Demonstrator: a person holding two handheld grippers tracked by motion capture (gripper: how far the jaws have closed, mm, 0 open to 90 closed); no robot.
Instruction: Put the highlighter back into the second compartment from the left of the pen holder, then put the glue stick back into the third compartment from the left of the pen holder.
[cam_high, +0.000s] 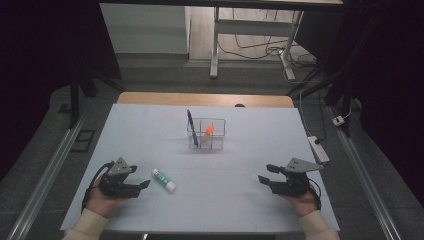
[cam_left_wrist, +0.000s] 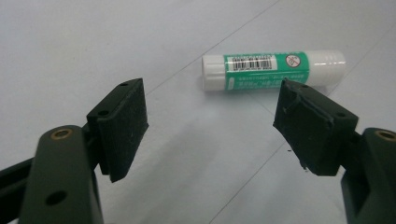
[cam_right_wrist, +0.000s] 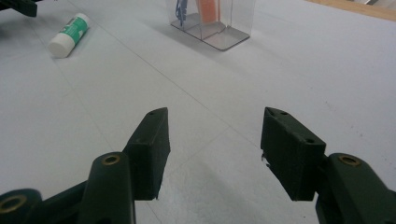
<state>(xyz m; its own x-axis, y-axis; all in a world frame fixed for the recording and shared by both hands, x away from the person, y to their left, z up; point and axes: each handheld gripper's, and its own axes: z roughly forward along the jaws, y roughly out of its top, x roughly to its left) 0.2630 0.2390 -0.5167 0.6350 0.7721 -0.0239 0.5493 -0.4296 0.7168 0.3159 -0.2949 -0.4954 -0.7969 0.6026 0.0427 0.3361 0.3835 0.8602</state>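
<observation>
Left gripper view: jaws spread, empty; glue stick (cam_left_wrist: 273, 71) looks light, rigid, slick, so pinch your left gripper (cam_left_wrist: 210, 126) across its green middle.

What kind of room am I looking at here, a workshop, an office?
Probably a lab or test room set up for recording. A white-covered table stands among bare metal-legged desks, loose cables and a white power strip lie on the grey floor, and a person holds black two-jaw grippers, left and right.

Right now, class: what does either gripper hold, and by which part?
Nothing. Left gripper and right gripper are open and empty; the glue stick lies untouched on the table.
</observation>
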